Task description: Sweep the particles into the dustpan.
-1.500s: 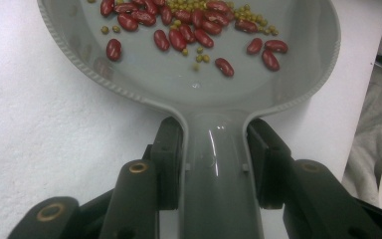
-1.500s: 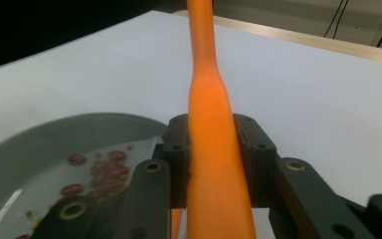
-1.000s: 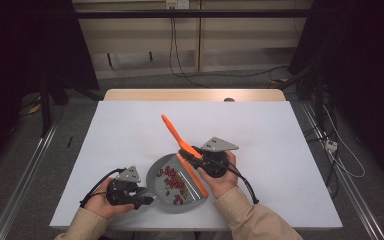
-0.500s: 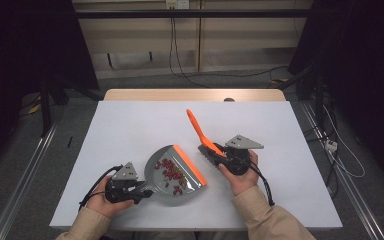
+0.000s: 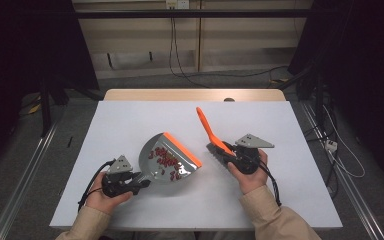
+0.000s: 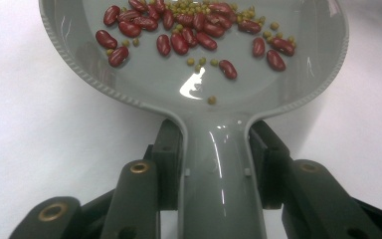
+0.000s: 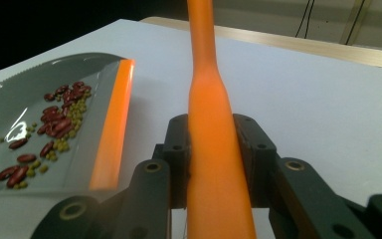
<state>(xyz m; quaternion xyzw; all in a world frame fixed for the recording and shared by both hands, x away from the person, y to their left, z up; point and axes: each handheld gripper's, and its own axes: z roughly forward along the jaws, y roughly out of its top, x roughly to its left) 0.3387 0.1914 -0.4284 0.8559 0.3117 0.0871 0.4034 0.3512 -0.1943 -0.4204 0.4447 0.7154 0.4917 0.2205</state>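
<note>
A: what's the left gripper (image 5: 139, 183) got?
B: clamped on the grey dustpan (image 5: 167, 161) handle, beans (image 6: 179, 42) just ahead. Right gripper (image 5: 229, 154) squeezes the orange brush (image 5: 209, 129), beside the pan.

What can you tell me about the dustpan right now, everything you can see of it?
The dustpan is glossy grey plastic with an orange strip along its front lip and a ribbed rim. It lies on the white table, lip pointing away toward the right. The left claw is shut on its narrow handle. Inside lie red kidney beans and small green beans, gathered toward the lip.
</note>
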